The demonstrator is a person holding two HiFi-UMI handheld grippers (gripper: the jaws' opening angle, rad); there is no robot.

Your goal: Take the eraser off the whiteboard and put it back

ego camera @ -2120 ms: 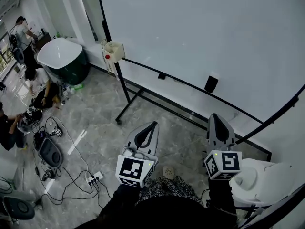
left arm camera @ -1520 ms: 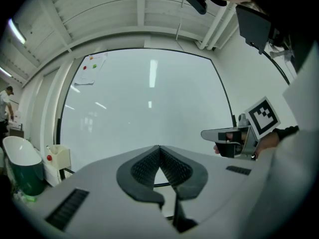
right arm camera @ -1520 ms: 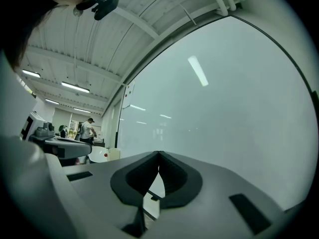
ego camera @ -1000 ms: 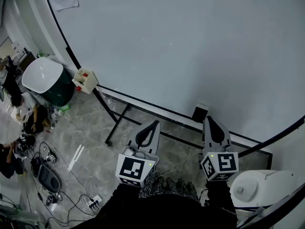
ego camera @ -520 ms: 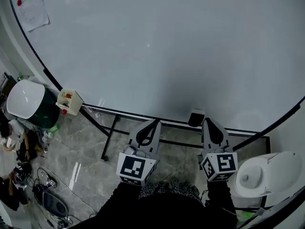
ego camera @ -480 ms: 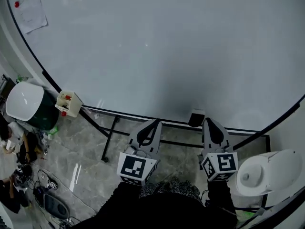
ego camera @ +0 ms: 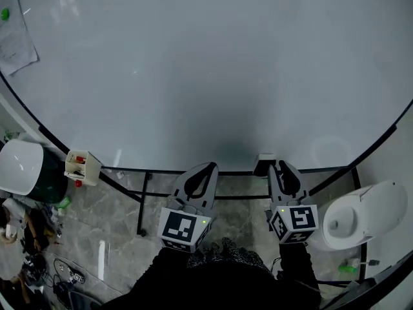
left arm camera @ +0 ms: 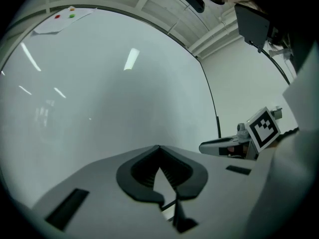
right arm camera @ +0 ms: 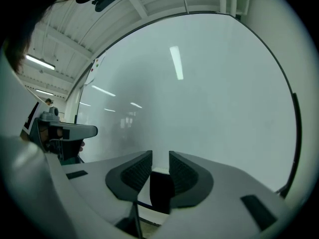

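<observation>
The black eraser point(ego camera: 264, 163) with a pale top clings to the bottom edge of the whiteboard point(ego camera: 206, 63). In the head view my right gripper point(ego camera: 281, 166) points at the board with its tips just right of the eraser. In the right gripper view the eraser point(right arm camera: 160, 190) stands between the jaws, which are opening; a gap shows beside it, so the pads do not press on it. My left gripper point(ego camera: 205, 168) hangs to the left of it, level and facing the bare board. Seen in its own view, the left gripper point(left arm camera: 159, 151) is shut and holds nothing.
The board's black stand frame point(ego camera: 145, 196) runs under both grippers. A white round bin point(ego camera: 364, 215) sits at the right. A small marker box point(ego camera: 81, 166) hangs on the frame at the left, beside a white and green tub point(ego camera: 19, 170). A paper sheet point(ego camera: 14, 37) is pinned top left.
Both grippers have drawn closer to the whiteboard's lower edge. The right gripper's jaws have parted from shut, and the eraser now stands between them.
</observation>
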